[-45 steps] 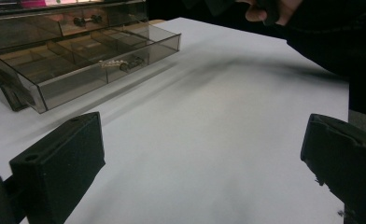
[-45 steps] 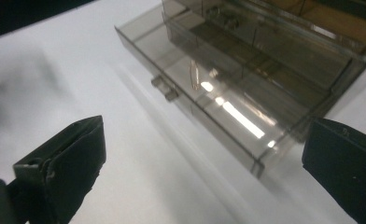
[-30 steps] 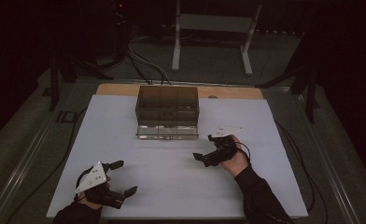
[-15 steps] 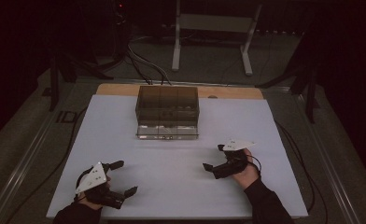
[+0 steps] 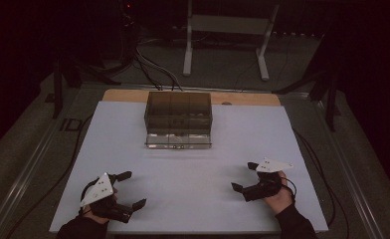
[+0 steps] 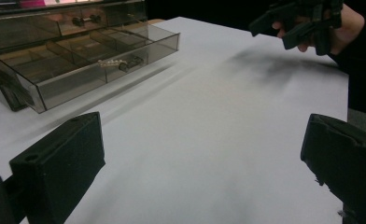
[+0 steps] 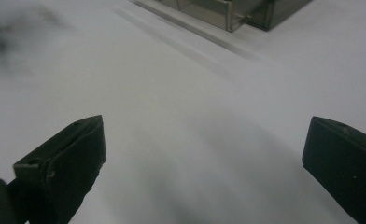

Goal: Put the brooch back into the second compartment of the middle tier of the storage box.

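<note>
A smoky clear plastic drawer cabinet [image 5: 178, 118] stands at the back middle of the white table [image 5: 193, 169], its bottom drawer [image 6: 92, 60] pulled out toward me with small metal parts [image 6: 118, 63] inside. My left gripper [image 5: 129, 189] rests open near the front left corner, nothing between its jaws [image 6: 202, 158]. Open too, my right gripper [image 5: 243, 177] hovers at the front right, well clear of the cabinet, with bare table between its jaws [image 7: 204, 158]. From the left gripper view I see the right hand and its gripper [image 6: 293, 21] at the top right.
A wooden board edge [image 5: 243, 98] runs behind the cabinet. Beyond the table a white metal stand [image 5: 225, 30] and cables [image 5: 153, 69] sit on the dark floor. Metal rails [image 5: 29, 169] flank the table.
My right gripper has drawn back from just in front of the cabinet to the front right of the table. The left gripper has stayed put.
</note>
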`<action>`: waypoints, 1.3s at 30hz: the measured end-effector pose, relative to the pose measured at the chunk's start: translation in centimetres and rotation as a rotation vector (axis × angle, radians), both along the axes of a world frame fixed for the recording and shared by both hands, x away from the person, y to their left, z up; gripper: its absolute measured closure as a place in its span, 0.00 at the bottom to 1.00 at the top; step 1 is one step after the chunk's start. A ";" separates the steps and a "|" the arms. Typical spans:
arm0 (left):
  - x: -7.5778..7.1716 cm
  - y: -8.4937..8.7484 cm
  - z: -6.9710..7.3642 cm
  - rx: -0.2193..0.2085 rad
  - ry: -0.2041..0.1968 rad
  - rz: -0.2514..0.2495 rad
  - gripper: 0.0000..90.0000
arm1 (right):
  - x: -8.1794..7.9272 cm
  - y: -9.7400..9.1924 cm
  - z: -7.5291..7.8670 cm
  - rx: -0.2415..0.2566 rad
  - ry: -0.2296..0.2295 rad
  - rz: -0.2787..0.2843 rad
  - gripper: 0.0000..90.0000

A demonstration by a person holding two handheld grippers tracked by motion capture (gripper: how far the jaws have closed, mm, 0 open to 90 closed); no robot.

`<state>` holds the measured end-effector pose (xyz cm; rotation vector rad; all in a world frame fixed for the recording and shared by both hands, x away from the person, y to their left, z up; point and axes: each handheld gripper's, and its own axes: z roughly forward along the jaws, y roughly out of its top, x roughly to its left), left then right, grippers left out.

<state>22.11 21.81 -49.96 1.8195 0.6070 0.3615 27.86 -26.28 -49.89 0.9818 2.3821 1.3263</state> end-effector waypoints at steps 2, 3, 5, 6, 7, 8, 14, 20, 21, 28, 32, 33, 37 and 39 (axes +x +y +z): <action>0.0 0.0 -0.1 0.005 0.002 0.000 0.00 | -0.4 -0.6 0.0 -0.002 -0.001 -0.011 0.00; 0.0 0.1 -0.1 0.006 0.002 0.000 0.00 | -0.6 -0.8 -0.1 0.003 -0.003 -0.016 0.00; 0.0 0.1 0.0 0.001 0.002 0.002 0.00 | -0.9 -1.4 -0.2 0.014 0.006 -0.019 0.00; 0.0 0.0 0.0 0.000 0.000 0.003 0.00 | -1.0 -1.6 -0.3 0.010 0.008 -0.024 0.00; 0.0 0.0 0.0 0.000 0.000 0.002 0.00 | -1.2 -1.9 -0.4 0.011 0.012 -0.030 0.00; 0.0 0.0 0.0 0.001 0.001 0.001 0.00 | -1.3 -2.1 -0.5 0.014 0.017 -0.034 0.00; 0.0 0.0 0.0 0.006 0.002 0.000 0.00 | -1.8 -2.6 -1.1 0.015 0.026 -0.045 0.00; 0.0 0.0 0.0 0.009 0.000 0.001 0.00 | -1.5 -2.0 -1.1 0.008 0.007 -0.030 0.00; 0.0 0.0 0.0 0.007 0.000 0.002 0.00 | -1.5 -1.8 -1.1 0.006 0.004 -0.027 0.00; -0.1 0.0 0.0 0.009 -0.001 0.001 0.00 | -1.5 -1.4 -1.2 -0.004 0.004 -0.015 0.00; 0.0 0.0 0.0 0.007 0.002 0.003 0.00 | -1.4 -1.5 -1.2 -0.002 0.003 -0.019 0.00; 0.0 0.0 0.0 0.007 0.002 0.003 0.00 | -1.4 -1.5 -1.2 -0.002 0.003 -0.019 0.00; -0.1 0.0 0.0 0.010 0.000 0.002 0.00 | -1.3 -1.3 -1.4 -0.012 0.006 -0.013 0.00; -0.1 0.0 0.0 0.009 -0.001 0.002 0.00 | -1.3 -1.2 -1.4 -0.018 0.004 -0.008 0.00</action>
